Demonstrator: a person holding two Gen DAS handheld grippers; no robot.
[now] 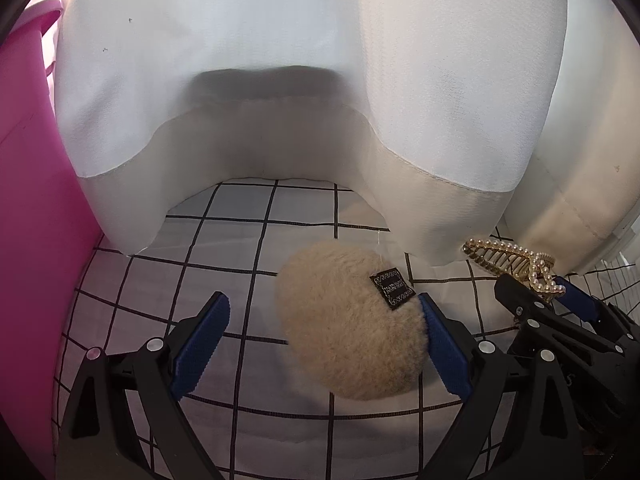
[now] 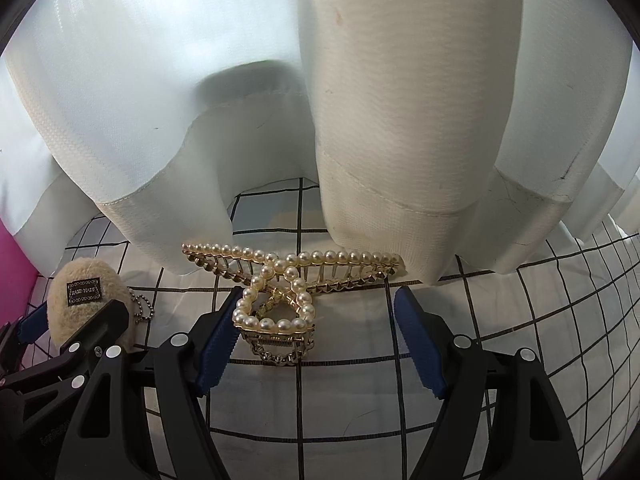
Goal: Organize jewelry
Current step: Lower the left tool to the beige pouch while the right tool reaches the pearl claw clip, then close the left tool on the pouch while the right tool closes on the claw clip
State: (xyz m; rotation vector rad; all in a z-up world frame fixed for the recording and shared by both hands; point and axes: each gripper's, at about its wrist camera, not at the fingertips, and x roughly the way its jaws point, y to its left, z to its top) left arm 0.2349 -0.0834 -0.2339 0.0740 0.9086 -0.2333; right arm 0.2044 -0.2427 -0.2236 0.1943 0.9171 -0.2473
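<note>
Two pieces lie on the checked cloth (image 2: 480,320) just below the hem of the white curtain (image 2: 400,120). The pearl hair claw (image 2: 280,280) sits at the middle of the right wrist view, its toothed comb stretched across toward the curtain and its pearl loop and spring end nearest the camera. The right gripper (image 2: 316,344) stands wide open around that loop, its left pad close beside the pearls, though I cannot tell if it touches; it has hold of nothing. The claw looks stiff, light and slick (beads and gilt metal give little friction), so I would pinch the loop and spring end, not the thin teeth, which could bend. In the left wrist view the fluffy beige heart charm (image 1: 344,320) with its black label lies in the lower middle, between the fingers of the left gripper (image 1: 320,344), which is also wide open, the right pad against the fur. It looks soft, light and squashy; a squeeze across its body should do.
</note>
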